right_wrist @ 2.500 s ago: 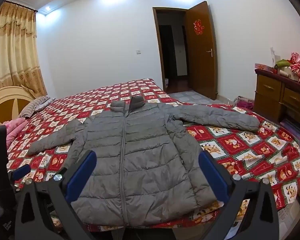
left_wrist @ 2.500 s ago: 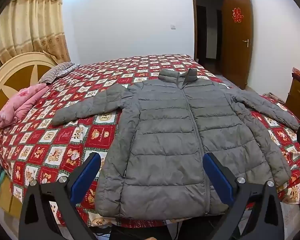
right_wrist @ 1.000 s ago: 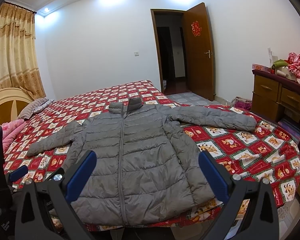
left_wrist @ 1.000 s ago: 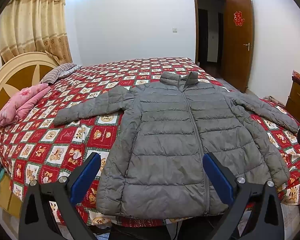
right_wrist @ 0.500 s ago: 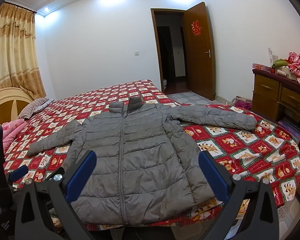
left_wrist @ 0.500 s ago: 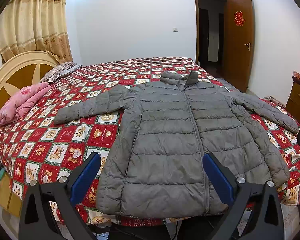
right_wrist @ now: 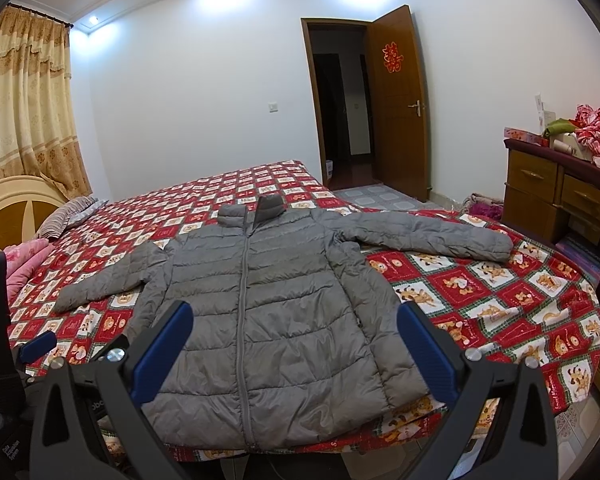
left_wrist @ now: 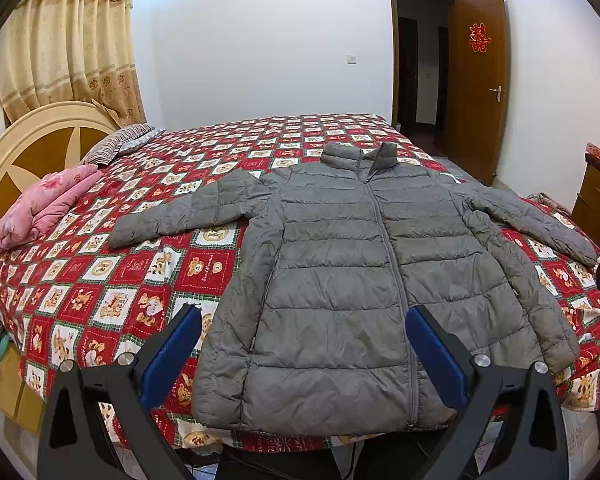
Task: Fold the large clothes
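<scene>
**Both hand-held grippers wide open above the hem of the jacket**

We hold the left hand-held gripper (left_wrist: 303,332) level at the near edge of the bed (left_wrist: 100,280), pointing across it, its blue-padded fingers (left_wrist: 172,354) spread wide and gripping nothing. The right hand-held gripper (right_wrist: 294,330) sits in much the same pose, fingers (right_wrist: 162,348) equally far apart and empty. Neither touches the cloth.

The grey puffer jacket (left_wrist: 340,280) lies flat and face up on the red patterned bedspread, zipped, collar towards the far wall, hem at the near edge of the bed, and both sleeves spread outwards.

From the left wrist we see the pink quilt (left_wrist: 44,206) folded by the rounded headboard (left_wrist: 24,152), and the striped pillow (left_wrist: 116,144) beyond it. Only a corner of the wooden dresser (left_wrist: 598,200) shows there.

From the right wrist we see the jacket (right_wrist: 268,300) with its right-hand sleeve (right_wrist: 428,236) in full, the dresser (right_wrist: 560,196) with drawers and red checked cloth (right_wrist: 598,136) piled on top, the ceiling lights, and one tip of the left hand-held gripper (right_wrist: 38,346) at the frame's left edge.
</scene>
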`<state>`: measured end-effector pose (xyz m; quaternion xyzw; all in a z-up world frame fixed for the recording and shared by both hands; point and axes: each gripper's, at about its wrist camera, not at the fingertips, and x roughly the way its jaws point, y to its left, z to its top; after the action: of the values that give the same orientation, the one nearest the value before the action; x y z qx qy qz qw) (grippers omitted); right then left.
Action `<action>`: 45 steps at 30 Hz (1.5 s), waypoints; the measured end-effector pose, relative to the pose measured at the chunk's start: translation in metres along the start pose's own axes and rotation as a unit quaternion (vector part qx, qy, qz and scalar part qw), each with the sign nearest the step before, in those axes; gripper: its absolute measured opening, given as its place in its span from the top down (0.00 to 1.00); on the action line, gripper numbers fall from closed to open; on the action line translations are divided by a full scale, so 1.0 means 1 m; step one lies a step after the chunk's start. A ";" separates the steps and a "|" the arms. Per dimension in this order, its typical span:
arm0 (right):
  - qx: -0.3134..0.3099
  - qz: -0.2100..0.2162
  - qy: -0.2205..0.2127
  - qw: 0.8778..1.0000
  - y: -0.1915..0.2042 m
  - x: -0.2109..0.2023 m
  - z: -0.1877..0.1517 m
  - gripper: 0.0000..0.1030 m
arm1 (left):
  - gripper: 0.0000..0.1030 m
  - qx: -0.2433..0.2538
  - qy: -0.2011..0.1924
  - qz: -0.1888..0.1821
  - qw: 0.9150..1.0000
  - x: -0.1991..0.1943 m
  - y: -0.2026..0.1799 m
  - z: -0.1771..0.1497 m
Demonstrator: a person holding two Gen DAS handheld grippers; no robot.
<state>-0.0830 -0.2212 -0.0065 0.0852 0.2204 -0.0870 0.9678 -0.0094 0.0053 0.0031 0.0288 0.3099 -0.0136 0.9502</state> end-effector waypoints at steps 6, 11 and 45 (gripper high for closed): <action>-0.001 0.000 0.000 1.000 0.001 -0.001 -0.001 0.00 | 0.01 -0.001 0.001 -0.001 1.000 0.000 0.000 0.000; -0.001 -0.001 0.001 1.000 0.001 -0.001 -0.001 0.00 | 0.01 -0.002 0.003 -0.001 1.000 0.000 0.000 -0.001; 0.260 -0.140 0.037 0.955 -0.269 0.108 0.051 0.00 | 0.01 -0.037 0.048 -0.069 0.996 0.154 0.085 0.082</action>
<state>-0.0215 -0.5064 -0.0429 0.3056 0.2353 -0.2729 0.8814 0.1669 0.0833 -0.0174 -0.0276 0.3565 -0.0659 0.9315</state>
